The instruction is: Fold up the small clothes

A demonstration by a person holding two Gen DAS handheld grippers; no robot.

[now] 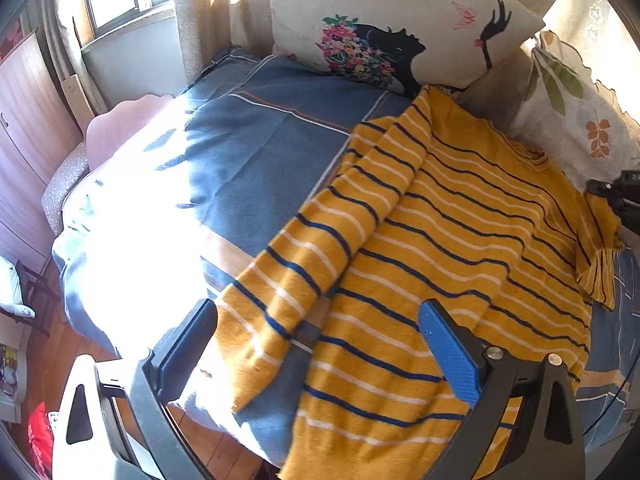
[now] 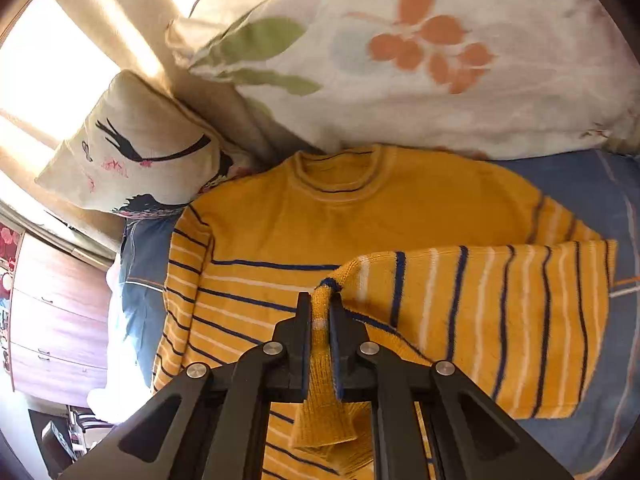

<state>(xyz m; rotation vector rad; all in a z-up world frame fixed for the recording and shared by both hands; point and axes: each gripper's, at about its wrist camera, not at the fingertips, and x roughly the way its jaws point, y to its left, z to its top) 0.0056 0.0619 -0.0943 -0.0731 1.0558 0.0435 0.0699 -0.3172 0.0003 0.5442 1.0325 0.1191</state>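
Observation:
A yellow sweater [image 1: 460, 248] with navy and white stripes lies flat on the blue bedspread [image 1: 256, 152]. Its left sleeve [image 1: 320, 248] lies along the body's edge. My left gripper [image 1: 320, 320] is open, its jaws wide apart, just above the sweater's hem and left cuff, holding nothing. In the right wrist view the sweater [image 2: 360, 216] lies collar away from me. My right gripper [image 2: 320, 304] is shut on the right sleeve's cuff [image 2: 324, 360] and holds the sleeve [image 2: 500, 320] across the body. It also shows in the left wrist view [image 1: 616, 196] at the right edge.
A cushion with a woman's silhouette [image 1: 400, 28] and a leaf-print pillow [image 1: 576, 120] stand at the head of the bed, close to the collar. Wooden drawers [image 2: 56, 320] and floor [image 1: 80, 352] lie past the bed's left edge. Bright sunlight washes out the bedspread's left part.

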